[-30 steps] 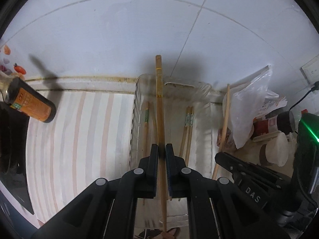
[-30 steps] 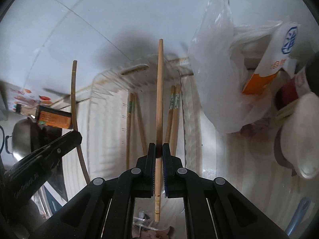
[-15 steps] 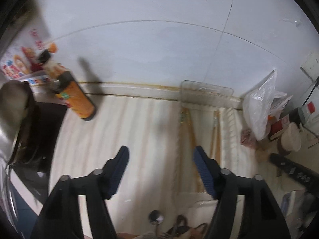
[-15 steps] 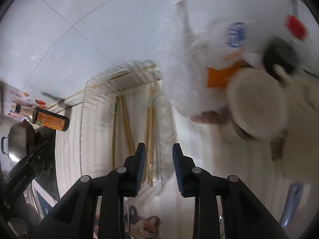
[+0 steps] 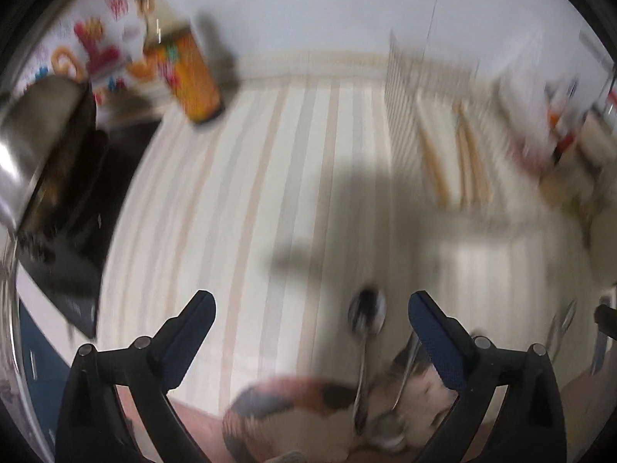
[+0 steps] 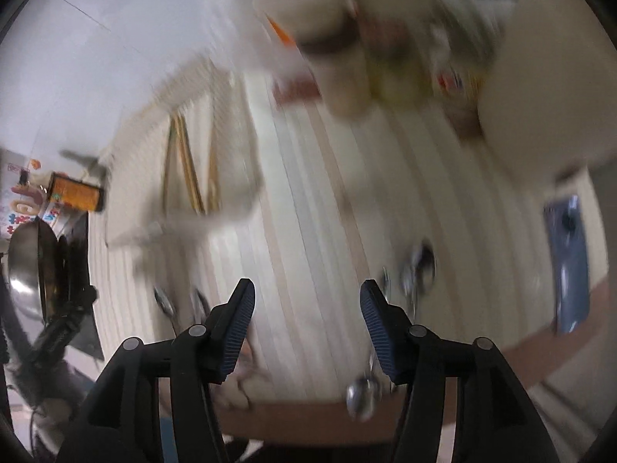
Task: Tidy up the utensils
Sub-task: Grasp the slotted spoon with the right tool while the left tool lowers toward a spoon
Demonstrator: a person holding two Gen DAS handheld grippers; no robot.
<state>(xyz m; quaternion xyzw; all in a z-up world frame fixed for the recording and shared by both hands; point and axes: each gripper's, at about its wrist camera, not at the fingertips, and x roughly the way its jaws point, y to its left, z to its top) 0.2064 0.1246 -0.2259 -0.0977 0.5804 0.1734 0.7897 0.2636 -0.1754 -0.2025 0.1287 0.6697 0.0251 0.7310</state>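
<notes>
Both wooden chopsticks now lie in the clear plastic tray (image 5: 428, 77), and the left gripper (image 5: 310, 318) and right gripper (image 6: 307, 306), jaws just opening and empty, swing toward the shiny metal spoons (image 5: 366, 316) on the striped mat (image 5: 270, 177), likely next.

a white tiled wall (image 5: 308, 7) rises at the far side of a bench (image 5: 270, 177) covered in pale striped cloth; a dark shadow falls across the stripes.
</notes>
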